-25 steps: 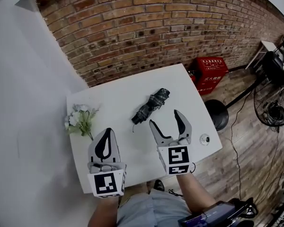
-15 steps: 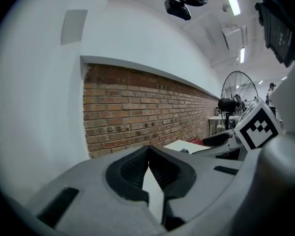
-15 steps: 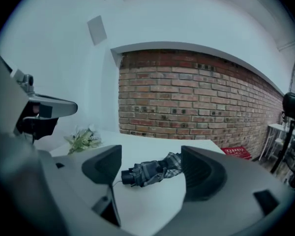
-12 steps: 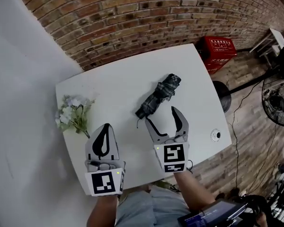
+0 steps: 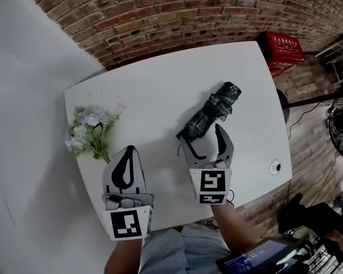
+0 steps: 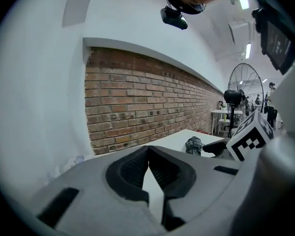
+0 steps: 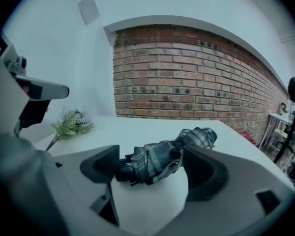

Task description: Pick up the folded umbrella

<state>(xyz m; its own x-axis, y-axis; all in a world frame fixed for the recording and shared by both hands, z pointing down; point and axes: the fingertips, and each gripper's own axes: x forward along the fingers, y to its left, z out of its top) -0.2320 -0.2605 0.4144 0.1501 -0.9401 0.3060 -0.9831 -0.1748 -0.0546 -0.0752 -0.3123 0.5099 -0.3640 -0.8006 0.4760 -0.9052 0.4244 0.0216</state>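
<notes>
The folded umbrella (image 5: 210,114), dark grey plaid, lies slantwise on the white table (image 5: 154,90). My right gripper (image 5: 202,136) is open, and its jaws have just been opening. The umbrella's near handle end sits between the fingers, and the pads do not press on it. In the right gripper view the umbrella (image 7: 163,157) stretches across the gap of the right gripper (image 7: 152,170). My left gripper (image 5: 128,151) is shut on nothing, near the table's front left. In the left gripper view the tips of the left gripper (image 6: 148,149) meet, with the umbrella (image 6: 193,144) far to the right.
A bunch of pale artificial flowers (image 5: 90,131) lies at the table's left edge, close to the left gripper. A small round object (image 5: 274,166) sits near the front right corner. A brick wall runs behind the table; a red crate (image 5: 283,47) and a fan (image 5: 340,131) stand to the right.
Both grippers have sunk toward the table and moved forward. The right gripper, earlier short of the umbrella, now has its fingers on either side of the near end, spread slightly wider.
</notes>
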